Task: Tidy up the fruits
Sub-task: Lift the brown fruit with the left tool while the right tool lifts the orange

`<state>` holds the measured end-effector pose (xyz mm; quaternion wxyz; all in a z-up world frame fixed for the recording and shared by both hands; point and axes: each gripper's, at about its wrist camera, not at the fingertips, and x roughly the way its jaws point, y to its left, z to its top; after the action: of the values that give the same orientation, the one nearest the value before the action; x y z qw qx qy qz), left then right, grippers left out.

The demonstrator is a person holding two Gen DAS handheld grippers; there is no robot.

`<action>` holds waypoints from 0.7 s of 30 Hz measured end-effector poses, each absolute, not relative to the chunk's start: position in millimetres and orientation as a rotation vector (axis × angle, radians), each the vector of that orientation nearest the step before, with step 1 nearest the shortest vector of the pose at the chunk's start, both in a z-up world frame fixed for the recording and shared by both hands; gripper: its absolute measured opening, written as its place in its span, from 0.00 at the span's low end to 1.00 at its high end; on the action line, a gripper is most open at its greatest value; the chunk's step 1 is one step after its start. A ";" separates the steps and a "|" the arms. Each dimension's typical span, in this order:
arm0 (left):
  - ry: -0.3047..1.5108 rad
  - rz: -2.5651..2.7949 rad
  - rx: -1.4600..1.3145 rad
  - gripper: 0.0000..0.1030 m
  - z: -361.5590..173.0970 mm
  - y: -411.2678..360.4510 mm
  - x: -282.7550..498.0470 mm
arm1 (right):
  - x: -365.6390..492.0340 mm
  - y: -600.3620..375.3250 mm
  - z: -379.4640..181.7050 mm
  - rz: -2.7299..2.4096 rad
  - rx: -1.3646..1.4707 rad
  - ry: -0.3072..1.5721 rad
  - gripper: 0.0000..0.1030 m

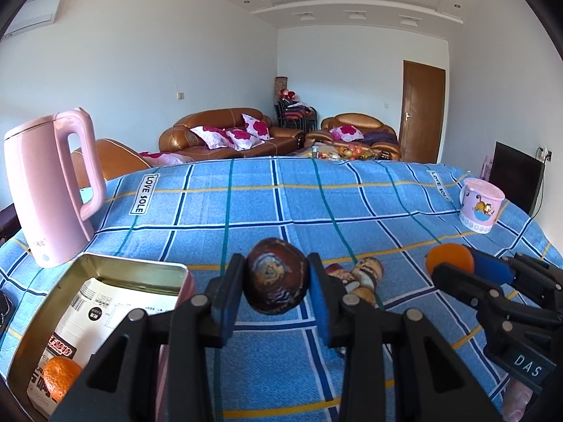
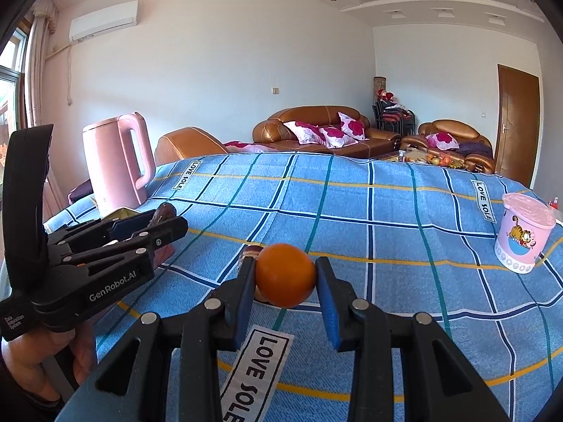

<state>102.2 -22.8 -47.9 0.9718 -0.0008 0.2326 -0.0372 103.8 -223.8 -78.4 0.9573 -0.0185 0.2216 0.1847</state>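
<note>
My left gripper (image 1: 275, 281) is shut on a dark brown fruit (image 1: 276, 277) and holds it above the blue checked cloth. An open metal tin (image 1: 133, 274) at lower left holds a printed packet and one orange (image 1: 61, 374). A few brown fruits (image 1: 366, 272) lie on the cloth just behind the held one. My right gripper (image 2: 285, 277) is shut on an orange (image 2: 285, 275) above the cloth; it also shows at the right of the left wrist view (image 1: 454, 263). The left gripper shows at the left of the right wrist view (image 2: 162, 221).
A pink electric kettle (image 1: 49, 190) stands at far left beside the tin. A pink cartoon cup (image 1: 480, 207) stands at the right edge of the cloth-covered table (image 1: 316, 204). Brown sofas stand beyond the table.
</note>
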 end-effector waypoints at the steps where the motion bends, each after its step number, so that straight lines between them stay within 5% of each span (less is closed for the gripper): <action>1: 0.465 -0.074 -0.001 0.36 -47.3 -22.7 101.5 | 103.3 -223.8 -78.0 0.375 -0.037 0.446 0.35; 21: 0.383 -0.059 0.013 0.36 -41.7 -25.5 86.6 | 91.8 -225.9 -72.4 0.377 -0.035 0.371 0.35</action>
<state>86.6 -25.5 -41.7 0.9813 0.0066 0.1903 -0.0292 91.8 -225.9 -72.4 0.9651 -0.0175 0.1834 0.1863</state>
